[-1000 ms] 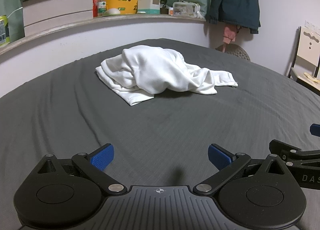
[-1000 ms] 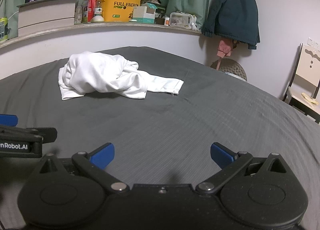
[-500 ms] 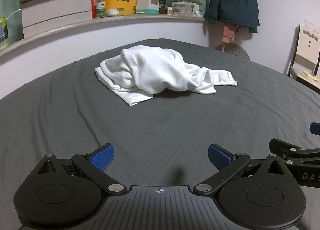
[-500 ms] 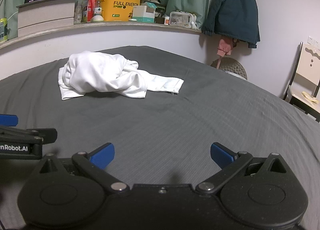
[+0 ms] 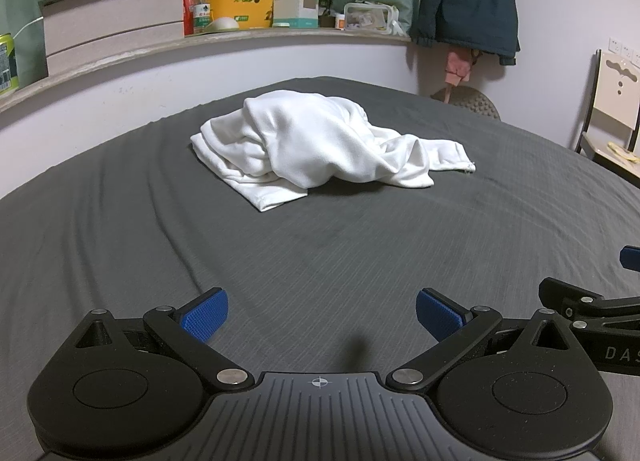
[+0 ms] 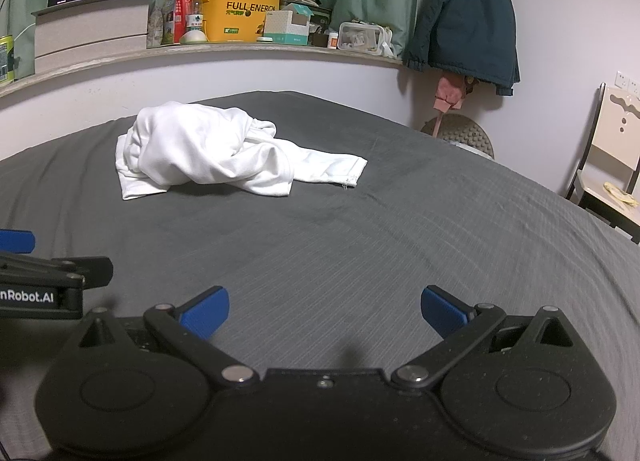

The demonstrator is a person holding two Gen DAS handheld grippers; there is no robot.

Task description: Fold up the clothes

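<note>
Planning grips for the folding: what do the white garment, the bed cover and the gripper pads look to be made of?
White garment: soft, matte knit, likely cotton jersey or fleece; it slumps in thick rounded folds. Bed cover: dark grey woven fabric, matte, with fine ribbed lines and shallow wrinkles. Pads of the left gripper: blue, finely gridded, probably rubber or textured plastic.

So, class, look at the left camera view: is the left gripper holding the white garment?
No, the left gripper is open and empty, with the white garment lying crumpled farther away.
</note>
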